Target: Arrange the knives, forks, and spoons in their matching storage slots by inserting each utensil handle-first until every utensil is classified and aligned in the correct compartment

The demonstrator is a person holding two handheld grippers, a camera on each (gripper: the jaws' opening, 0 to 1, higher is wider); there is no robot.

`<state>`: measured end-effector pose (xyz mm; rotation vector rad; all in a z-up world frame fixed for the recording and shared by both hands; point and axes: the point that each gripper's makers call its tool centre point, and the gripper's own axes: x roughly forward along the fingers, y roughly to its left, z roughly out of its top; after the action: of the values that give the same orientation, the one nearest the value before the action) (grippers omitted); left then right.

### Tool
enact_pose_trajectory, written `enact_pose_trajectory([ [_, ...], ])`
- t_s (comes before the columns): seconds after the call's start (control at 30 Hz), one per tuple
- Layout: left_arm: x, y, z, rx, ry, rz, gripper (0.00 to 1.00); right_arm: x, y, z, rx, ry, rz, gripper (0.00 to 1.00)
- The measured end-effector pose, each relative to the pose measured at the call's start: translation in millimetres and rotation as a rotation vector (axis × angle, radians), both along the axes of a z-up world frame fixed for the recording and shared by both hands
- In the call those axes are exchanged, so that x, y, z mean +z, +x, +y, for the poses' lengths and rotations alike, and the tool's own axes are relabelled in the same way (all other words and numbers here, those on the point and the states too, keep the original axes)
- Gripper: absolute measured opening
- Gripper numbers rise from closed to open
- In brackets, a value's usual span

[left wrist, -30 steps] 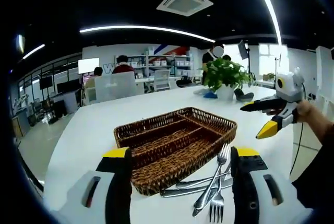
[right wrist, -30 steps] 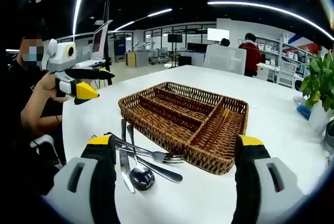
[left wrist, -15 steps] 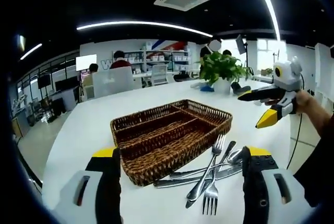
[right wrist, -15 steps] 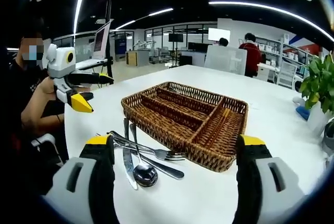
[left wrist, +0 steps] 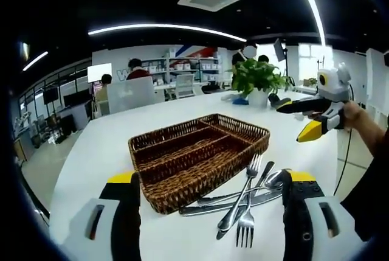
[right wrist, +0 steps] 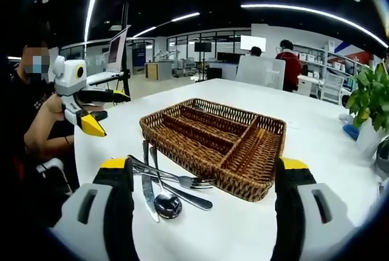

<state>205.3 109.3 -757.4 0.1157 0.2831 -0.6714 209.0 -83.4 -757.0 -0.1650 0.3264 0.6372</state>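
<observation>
A brown wicker cutlery basket (left wrist: 176, 193) (right wrist: 243, 189) with long empty compartments stands on the white table (left wrist: 103, 151). Beside its near end lies a small pile of cutlery: a fork (left wrist: 245, 227) (right wrist: 189, 182), a spoon (left wrist: 275, 179) (right wrist: 165, 205) and a knife (left wrist: 209, 208) (right wrist: 148, 191). My left gripper (left wrist: 211, 177) (right wrist: 114, 115) hovers open in front of the basket, nothing between its jaws. My right gripper (right wrist: 203, 163) (left wrist: 292, 124) is open too, held above the table short of the pile and touching nothing.
A potted green plant (left wrist: 258, 78) (right wrist: 371, 93) stands at the table's far end. Chairs, desks and people sit in the office behind. The person's arm (left wrist: 364, 133) reaches in along the table edge.
The left gripper's jaws have spread wider and it has dipped slightly. The basket and cutlery lie where they were. The right gripper has barely moved.
</observation>
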Motion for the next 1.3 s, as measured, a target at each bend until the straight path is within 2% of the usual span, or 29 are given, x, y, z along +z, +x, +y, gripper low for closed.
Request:
enact_pose_trajectory([
  [0.4,-1.9,-2.2,5,-0.004,-0.003,-0.008,0.99,-20.5,2,-1,0.007,0.005,0.063,0.84],
  [0.83,-11.4,-8.9,10,-0.013,0.012,0.008,0.99,-62.0,10,9,0.053,0.057,0.196,0.67],
  [1.03,-15.2,-13.3,8,-0.033,0.024,0.014,0.99,-79.4,13,14,0.081,0.030,0.233,0.61],
  [1.3,-18.0,-18.2,7,-0.045,0.030,0.017,0.99,-88.1,20,14,0.093,0.091,0.275,0.50],
])
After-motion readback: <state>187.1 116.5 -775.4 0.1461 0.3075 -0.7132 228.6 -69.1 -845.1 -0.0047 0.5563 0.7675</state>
